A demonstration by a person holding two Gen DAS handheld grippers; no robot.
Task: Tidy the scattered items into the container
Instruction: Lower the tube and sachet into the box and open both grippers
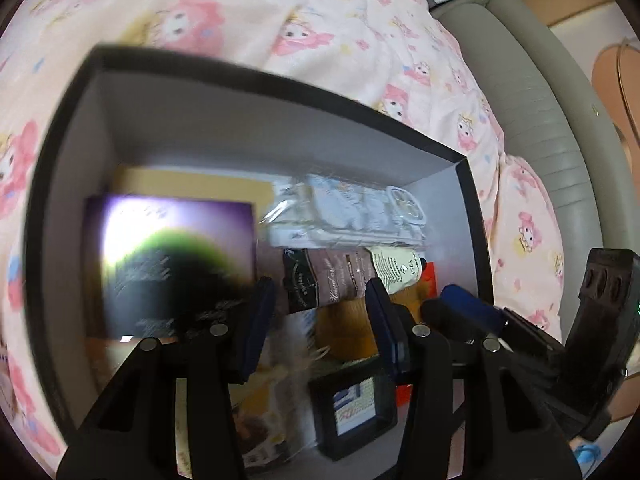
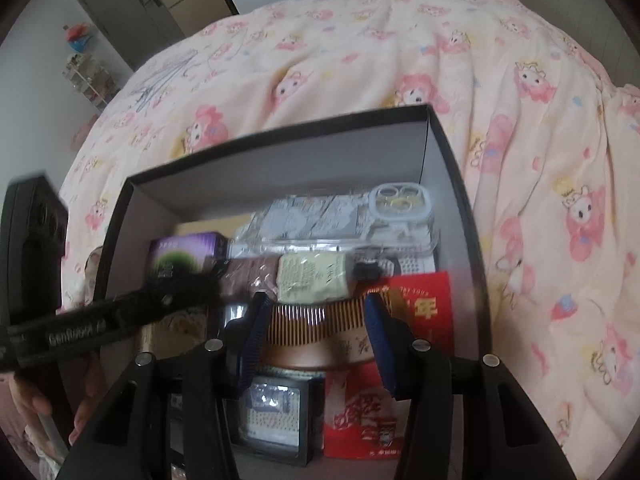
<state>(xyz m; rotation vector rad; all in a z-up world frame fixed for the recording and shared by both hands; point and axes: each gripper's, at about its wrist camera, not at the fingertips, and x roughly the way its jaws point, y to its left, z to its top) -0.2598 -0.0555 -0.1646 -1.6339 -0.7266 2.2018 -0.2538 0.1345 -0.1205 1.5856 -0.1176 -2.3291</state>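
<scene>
Hovering over the black box (image 1: 280,80) on the pink printed blanket (image 1: 340,20), the left gripper (image 1: 316,320) had its blue-padded jaws apart, nothing between them. Left wrist view: purple box (image 1: 172,264) at left, clear phone case (image 1: 348,212) at the far side, brown hand-cream tube (image 1: 324,280) just past the fingertips, small black frame (image 1: 354,412) near. The right gripper (image 1: 468,308) showed at right.

Right wrist view: right gripper (image 2: 316,332) also stood open and empty above a brown comb (image 2: 316,320). Red envelope (image 2: 420,304) lay at right, pale green packet (image 2: 312,280) beyond the comb, phone case (image 2: 360,220) far. The left gripper (image 2: 120,316) reached in from the left.
</scene>
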